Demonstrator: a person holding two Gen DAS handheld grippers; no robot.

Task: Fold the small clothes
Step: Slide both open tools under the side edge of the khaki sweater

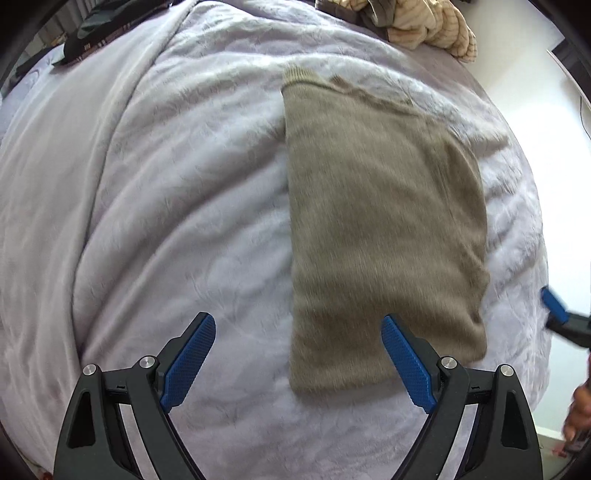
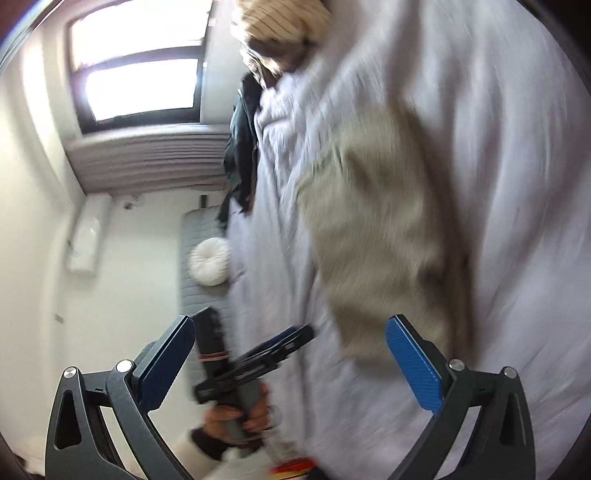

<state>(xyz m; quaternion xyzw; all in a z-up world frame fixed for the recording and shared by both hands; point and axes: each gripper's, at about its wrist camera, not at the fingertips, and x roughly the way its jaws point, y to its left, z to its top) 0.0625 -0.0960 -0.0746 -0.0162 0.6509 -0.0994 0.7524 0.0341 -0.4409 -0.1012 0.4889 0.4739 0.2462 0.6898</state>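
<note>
A khaki knitted garment [image 1: 384, 229] lies folded into a long rectangle on the lilac bedspread [image 1: 166, 206]. My left gripper [image 1: 299, 332] is open and empty above the garment's near left corner, its right pad over the fabric. My right gripper [image 2: 291, 339] is open and empty, turned sideways by the bed's edge; the garment [image 2: 376, 229] shows blurred ahead of it. The left gripper [image 2: 258, 354] and the hand holding it show in the right wrist view. One blue fingertip [image 1: 554, 304] of the right gripper shows at the left wrist view's right edge.
A heap of cream striped and dark clothes [image 1: 417, 26] lies at the far end of the bed. Dark clothing [image 1: 88, 37] lies at the far left. Beside the bed are white floor, a window [image 2: 140, 62] and a round white cushion [image 2: 210, 262].
</note>
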